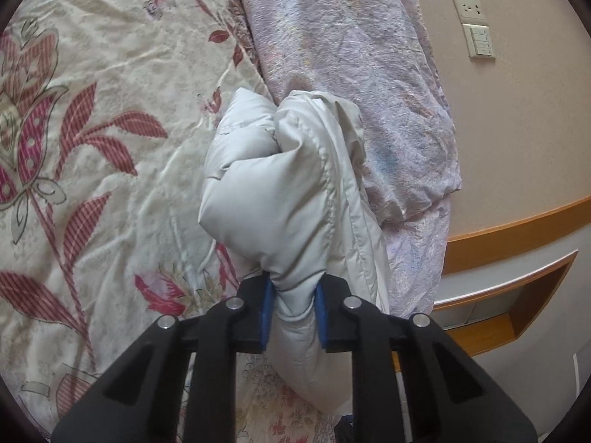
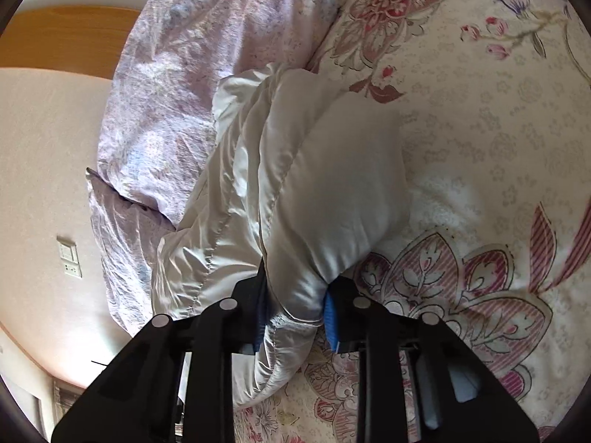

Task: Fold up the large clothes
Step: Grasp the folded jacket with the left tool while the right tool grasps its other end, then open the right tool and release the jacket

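On the bed, above a floral bedspread (image 1: 92, 129), the left gripper (image 1: 294, 312) pinches a bunched fold of a pale grey padded garment (image 1: 280, 192) between its blue pads (image 1: 266, 310). The right gripper (image 2: 295, 313) likewise clamps the same garment (image 2: 325, 184). A lilac quilt (image 1: 351, 74) lies just beside it. The wall socket (image 1: 468, 8) and switch (image 1: 482, 41) show no legible lettering.
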The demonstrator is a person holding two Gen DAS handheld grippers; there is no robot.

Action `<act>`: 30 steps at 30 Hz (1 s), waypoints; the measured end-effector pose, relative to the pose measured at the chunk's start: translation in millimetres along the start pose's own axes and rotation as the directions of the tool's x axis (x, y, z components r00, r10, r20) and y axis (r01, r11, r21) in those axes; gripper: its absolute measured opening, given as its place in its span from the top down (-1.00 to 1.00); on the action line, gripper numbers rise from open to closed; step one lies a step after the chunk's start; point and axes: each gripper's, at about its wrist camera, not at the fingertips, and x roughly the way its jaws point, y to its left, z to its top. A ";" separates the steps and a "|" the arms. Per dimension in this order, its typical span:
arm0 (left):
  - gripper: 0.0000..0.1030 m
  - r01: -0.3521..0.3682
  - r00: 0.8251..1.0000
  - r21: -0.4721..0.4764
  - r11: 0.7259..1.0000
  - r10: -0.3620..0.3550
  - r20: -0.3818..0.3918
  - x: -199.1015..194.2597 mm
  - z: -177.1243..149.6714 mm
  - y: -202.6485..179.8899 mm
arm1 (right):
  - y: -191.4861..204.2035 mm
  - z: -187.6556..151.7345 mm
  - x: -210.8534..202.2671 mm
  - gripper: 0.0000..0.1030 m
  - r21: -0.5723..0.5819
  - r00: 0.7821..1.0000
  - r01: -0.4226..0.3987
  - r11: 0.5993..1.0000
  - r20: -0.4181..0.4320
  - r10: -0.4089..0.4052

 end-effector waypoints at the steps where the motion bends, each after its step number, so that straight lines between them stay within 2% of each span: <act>1: 0.69 0.002 1.000 0.013 1.000 -0.002 0.004 -2.3 1.2 -3.1 | 3.4 -0.6 -2.8 0.55 -0.014 1.000 -0.006 1.000 -0.002 0.006; 7: 0.73 0.017 1.000 0.047 0.999 -0.019 0.024 -30.4 6.9 -11.0 | 20.2 -14.3 -18.4 0.58 -0.097 0.999 -0.042 0.994 -0.032 0.039; 14: 0.72 0.007 0.999 0.051 0.999 -0.009 0.052 -98.1 3.8 5.1 | 29.0 -54.3 -39.0 0.58 -0.203 0.990 -0.074 0.976 -0.132 0.048; 19: 0.72 -0.025 0.996 0.025 0.999 0.023 0.081 -149.3 -3.0 30.6 | 26.9 -92.1 -49.6 0.58 -0.283 0.976 -0.080 0.956 -0.216 0.018; 22: 0.68 -0.056 0.994 0.009 0.998 0.055 0.097 -168.0 -7.7 45.8 | 27.2 -111.3 -54.9 0.56 -0.365 0.971 -0.061 0.929 -0.237 -0.030; 25: 0.50 -0.096 0.992 0.012 0.995 0.095 0.087 -168.6 -9.7 57.1 | 24.1 -116.8 -59.8 0.35 -0.414 0.969 -0.019 0.910 -0.232 -0.085; 28: 0.22 -0.141 0.986 0.049 0.989 0.136 0.099 -169.1 -9.6 57.9 | 25.0 -117.4 -68.8 0.09 -0.443 0.972 0.024 0.896 -0.200 -0.125; 30: -0.11 -0.191 0.977 0.091 0.977 0.180 0.119 -170.1 -9.4 53.0 | 24.5 -117.0 -79.5 -0.11 -0.463 0.976 0.068 0.884 -0.151 -0.154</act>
